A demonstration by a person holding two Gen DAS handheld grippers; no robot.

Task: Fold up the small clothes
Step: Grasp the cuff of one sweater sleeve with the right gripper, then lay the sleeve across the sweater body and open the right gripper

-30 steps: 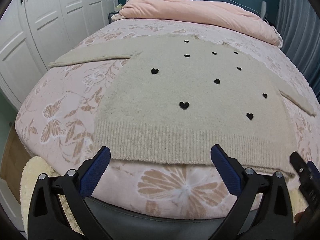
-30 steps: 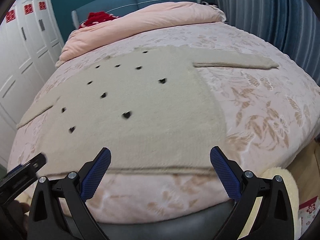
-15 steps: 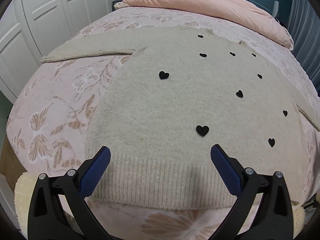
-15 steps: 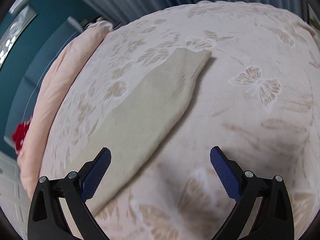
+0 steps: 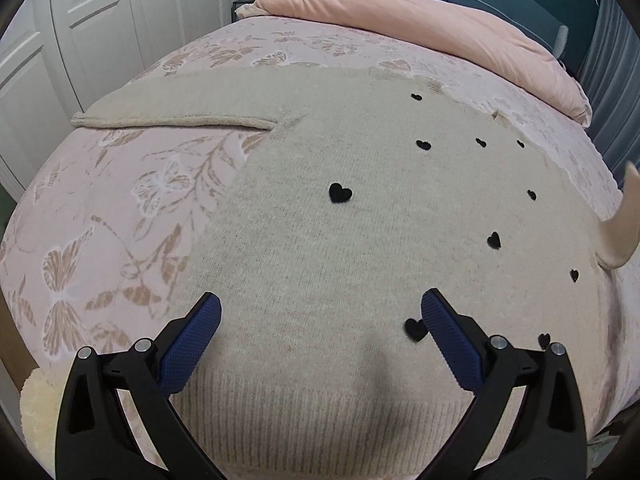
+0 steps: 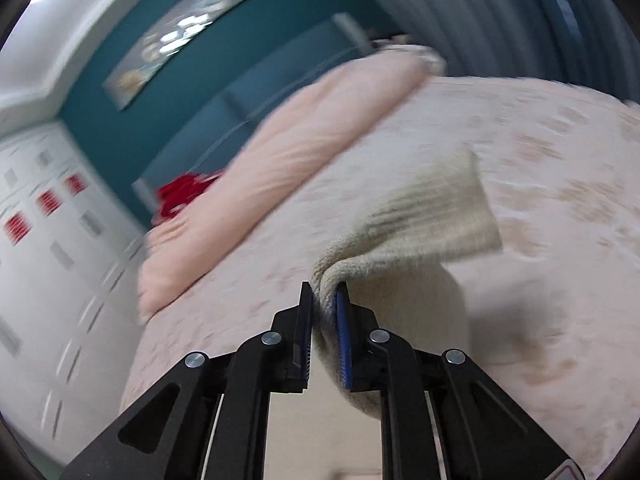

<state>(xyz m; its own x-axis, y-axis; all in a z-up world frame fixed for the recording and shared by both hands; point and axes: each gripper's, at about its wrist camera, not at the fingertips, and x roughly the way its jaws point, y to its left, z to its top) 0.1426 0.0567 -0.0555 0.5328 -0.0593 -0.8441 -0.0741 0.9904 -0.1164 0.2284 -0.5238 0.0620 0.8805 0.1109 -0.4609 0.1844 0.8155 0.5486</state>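
Now | right claw (image 6: 324, 312): closing, pinching the sweater's sleeve (image 6: 420, 216) | left claw (image 5: 320, 324): wide open above the sweater (image 5: 340, 264) on the bed (image 5: 100, 208)

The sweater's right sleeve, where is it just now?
In the right wrist view the sleeve hangs lifted off the floral bedspread, between the closing jaws of the right gripper; the left view shows it raised at the right edge.

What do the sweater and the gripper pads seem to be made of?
Sweater: looks like soft knitted wool or acrylic, matte beige; the sign is its fuzzy surface and the ribbed hem and cuff. The black hearts may be felt, though this is unclear. Pads: probably blue rubber or textured plastic, with a fine dotted grip pattern.
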